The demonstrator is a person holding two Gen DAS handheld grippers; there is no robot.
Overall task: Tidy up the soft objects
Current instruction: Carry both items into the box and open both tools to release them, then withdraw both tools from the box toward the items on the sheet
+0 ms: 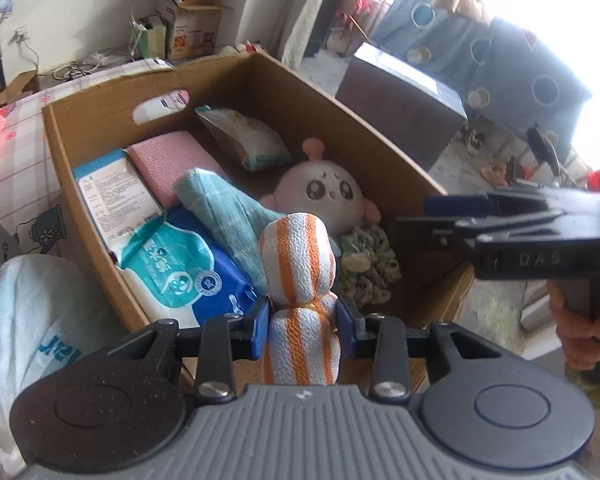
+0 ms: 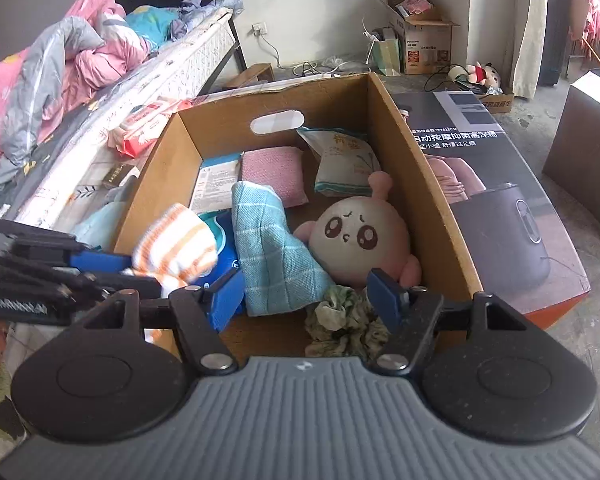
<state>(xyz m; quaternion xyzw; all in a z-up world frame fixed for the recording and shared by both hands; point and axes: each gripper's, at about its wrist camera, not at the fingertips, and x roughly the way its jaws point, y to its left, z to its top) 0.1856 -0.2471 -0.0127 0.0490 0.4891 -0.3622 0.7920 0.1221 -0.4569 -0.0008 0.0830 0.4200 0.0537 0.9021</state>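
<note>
Orange-and-white striped cloth roll [image 1: 300, 280] pinched in left gripper [image 1: 302, 322] fingers above cardboard box [image 1: 100, 152] near edge, right gripper [image 2: 306, 300] fingers wide, empty, over green scrunchie [image 2: 346, 326], teal towel [image 2: 274, 258] and plush [image 2: 360, 236] alongside.

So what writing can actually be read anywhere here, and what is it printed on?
"DAS": on the black body of the right gripper, seen from the left wrist.
"自动按摩抑菌高深桶": on the big printed carton beside the cardboard box.
"PPM3303F", roughly: small line above it, partly blurred.
Fine print on the white label pack, wipes pack and far open box: too small to read.
</note>
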